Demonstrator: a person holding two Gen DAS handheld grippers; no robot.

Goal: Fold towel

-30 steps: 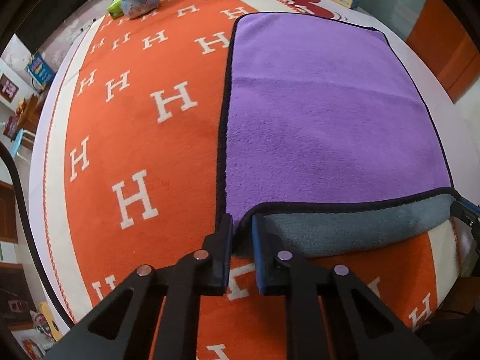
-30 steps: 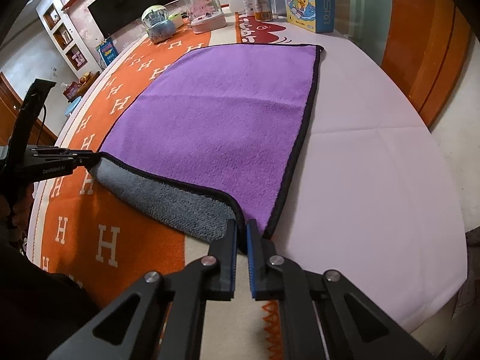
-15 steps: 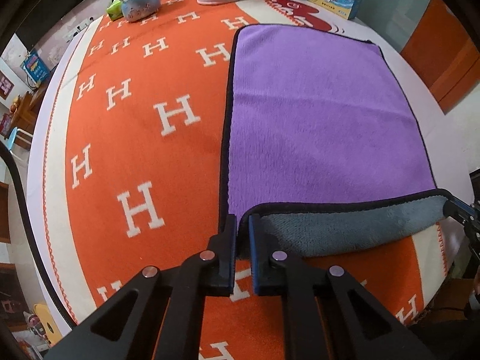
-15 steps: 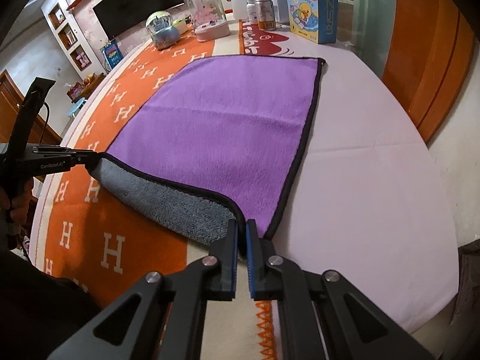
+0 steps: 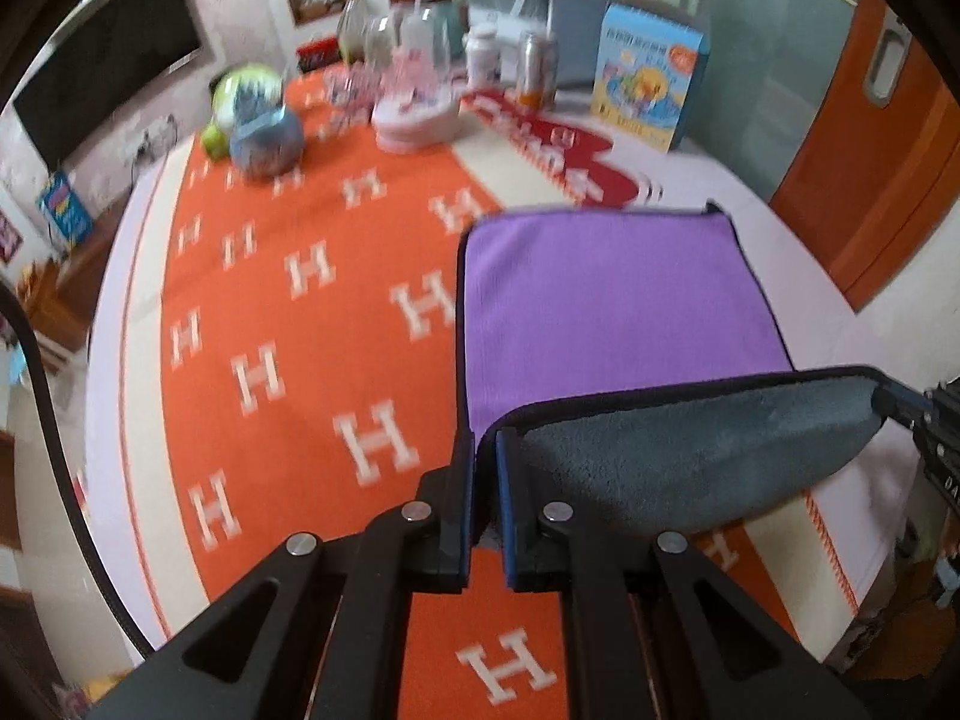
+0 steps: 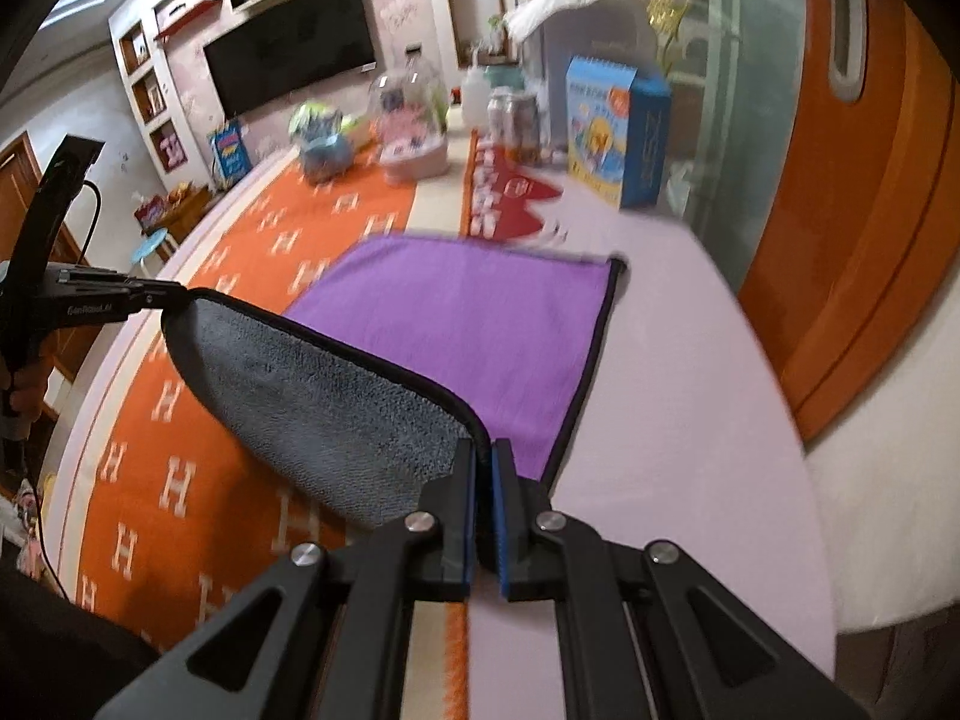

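Note:
A purple towel (image 5: 606, 300) with a grey underside and black trim lies on the table; it also shows in the right wrist view (image 6: 474, 324). Its near edge is lifted off the table, grey side (image 5: 678, 456) facing me. My left gripper (image 5: 486, 450) is shut on the towel's near left corner. My right gripper (image 6: 483, 456) is shut on the near right corner. Each gripper shows in the other's view, the right one (image 5: 900, 408) and the left one (image 6: 150, 297), pinching the stretched edge.
An orange cloth with white H marks (image 5: 270, 312) covers the table's left; pale pink cloth (image 6: 678, 396) is on the right. Toys, jars, cans and a blue box (image 5: 648, 84) stand at the far edge. An orange door (image 6: 870, 180) is at right.
Both grippers have lifted the towel's near edge higher and carried it towards the far edge. More grey underside shows and less purple is visible.

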